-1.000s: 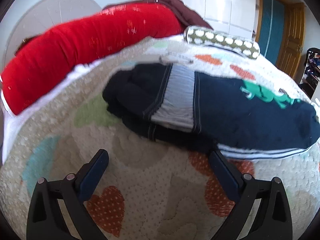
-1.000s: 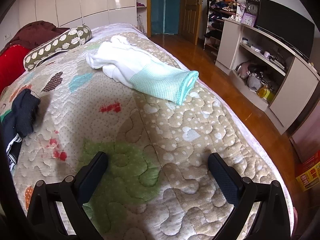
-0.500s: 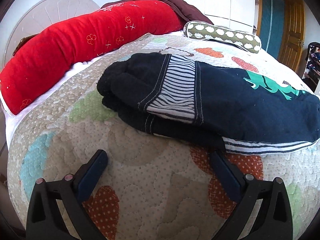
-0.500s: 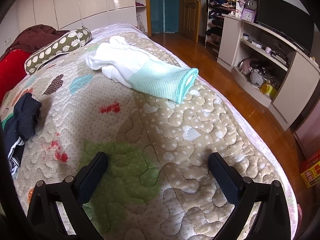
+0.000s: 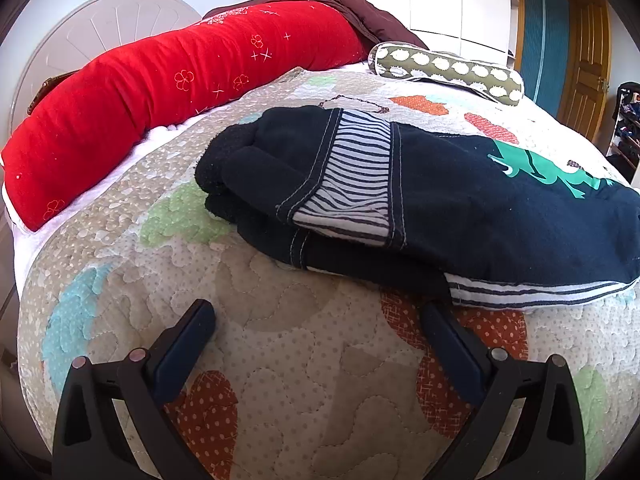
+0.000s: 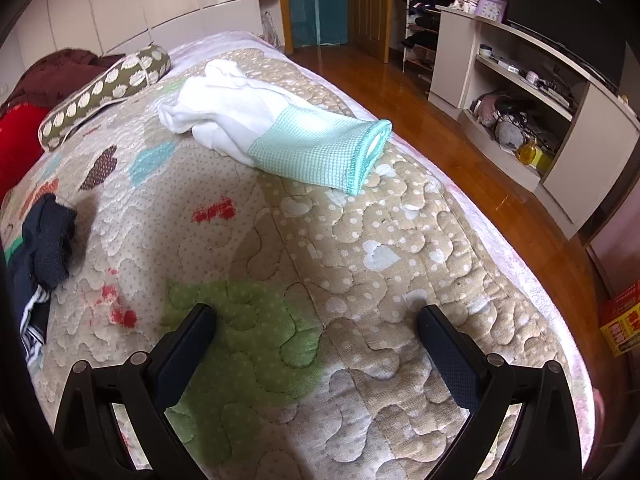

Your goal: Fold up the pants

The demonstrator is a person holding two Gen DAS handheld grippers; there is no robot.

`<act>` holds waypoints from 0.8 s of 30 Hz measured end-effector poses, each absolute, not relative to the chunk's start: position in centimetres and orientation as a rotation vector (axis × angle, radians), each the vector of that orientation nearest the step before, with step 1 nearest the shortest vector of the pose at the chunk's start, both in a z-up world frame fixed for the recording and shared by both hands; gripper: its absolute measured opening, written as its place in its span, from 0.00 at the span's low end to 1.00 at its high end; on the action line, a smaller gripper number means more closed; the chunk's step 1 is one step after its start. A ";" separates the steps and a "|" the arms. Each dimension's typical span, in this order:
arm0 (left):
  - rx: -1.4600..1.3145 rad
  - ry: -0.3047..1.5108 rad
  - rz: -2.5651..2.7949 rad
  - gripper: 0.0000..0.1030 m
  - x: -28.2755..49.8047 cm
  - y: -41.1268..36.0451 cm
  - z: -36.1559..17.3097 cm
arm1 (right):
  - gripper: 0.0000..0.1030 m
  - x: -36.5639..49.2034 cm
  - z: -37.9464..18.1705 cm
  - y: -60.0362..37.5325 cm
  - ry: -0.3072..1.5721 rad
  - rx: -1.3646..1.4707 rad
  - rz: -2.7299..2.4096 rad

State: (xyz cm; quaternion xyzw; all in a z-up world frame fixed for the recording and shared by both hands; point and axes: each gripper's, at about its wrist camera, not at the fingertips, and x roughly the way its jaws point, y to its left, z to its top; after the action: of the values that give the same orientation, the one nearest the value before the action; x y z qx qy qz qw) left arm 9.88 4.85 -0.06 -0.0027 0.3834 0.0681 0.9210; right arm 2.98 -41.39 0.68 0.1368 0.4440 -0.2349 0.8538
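Both grippers, left (image 5: 318, 334) and right (image 6: 316, 330), hover above the quilt (image 6: 320, 248), jaws apart.

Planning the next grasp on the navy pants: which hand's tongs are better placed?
Left. The left tongs are open right at the near edge of the navy pants. The right tongs, also open, face bare quilt, with the pants off to their left.

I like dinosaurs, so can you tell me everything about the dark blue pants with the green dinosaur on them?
The dark navy pants with the green dinosaur print look like soft, fuzzy knit cloth. They have white stitching and grey-and-black striped panels, with a white striped edge peeking out underneath. They lie folded in layers on the patchwork quilt, just ahead of the open left gripper, which is not gripping them. The right-wrist view shows only one dark end at its left edge.
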 end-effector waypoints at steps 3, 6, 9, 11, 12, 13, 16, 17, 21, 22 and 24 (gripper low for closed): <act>-0.002 0.789 0.142 1.00 9.9 4.8 0.0 | 1.00 3.5 0.6 -41.1 0.963 0.262 -0.502; -0.002 0.791 0.143 1.00 10.0 4.8 -0.1 | 0.93 3.9 1.2 -40.5 0.981 0.245 -0.522; 0.011 0.814 0.149 1.00 10.2 4.8 0.1 | 0.85 3.3 3.4 -37.2 0.918 0.230 -0.434; 0.041 0.812 0.157 1.00 10.0 4.4 0.9 | 0.85 3.4 4.4 -33.7 0.909 0.174 -0.329; 0.049 0.802 0.154 1.00 9.8 4.1 1.3 | 0.85 3.6 4.8 -31.8 0.906 0.142 -0.280; 0.053 0.790 0.143 1.00 9.4 3.9 1.7 | 0.85 3.7 5.0 -30.4 0.900 0.124 -0.246; 0.036 0.775 0.088 1.00 8.7 3.6 2.8 | 0.85 4.7 4.7 -25.5 0.908 0.111 -0.103; 0.036 0.777 0.078 1.00 8.8 3.5 3.1 | 0.84 5.1 4.5 -24.5 0.916 0.122 -0.068; 0.051 0.776 0.068 1.00 9.3 3.2 3.9 | 0.84 6.5 3.4 -21.1 0.937 0.134 -0.024; 0.053 0.773 0.067 1.00 9.4 3.2 4.0 | 0.84 6.7 3.5 -20.6 0.933 0.120 -0.020; 0.047 0.774 0.062 1.00 9.6 3.2 4.1 | 0.84 6.9 3.6 -19.4 0.921 0.082 -0.016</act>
State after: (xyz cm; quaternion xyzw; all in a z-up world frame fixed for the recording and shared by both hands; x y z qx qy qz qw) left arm 9.60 3.16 4.15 0.0227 0.3774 0.0302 0.9253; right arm 6.95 -19.35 3.57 0.0398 0.4444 -0.0075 0.8949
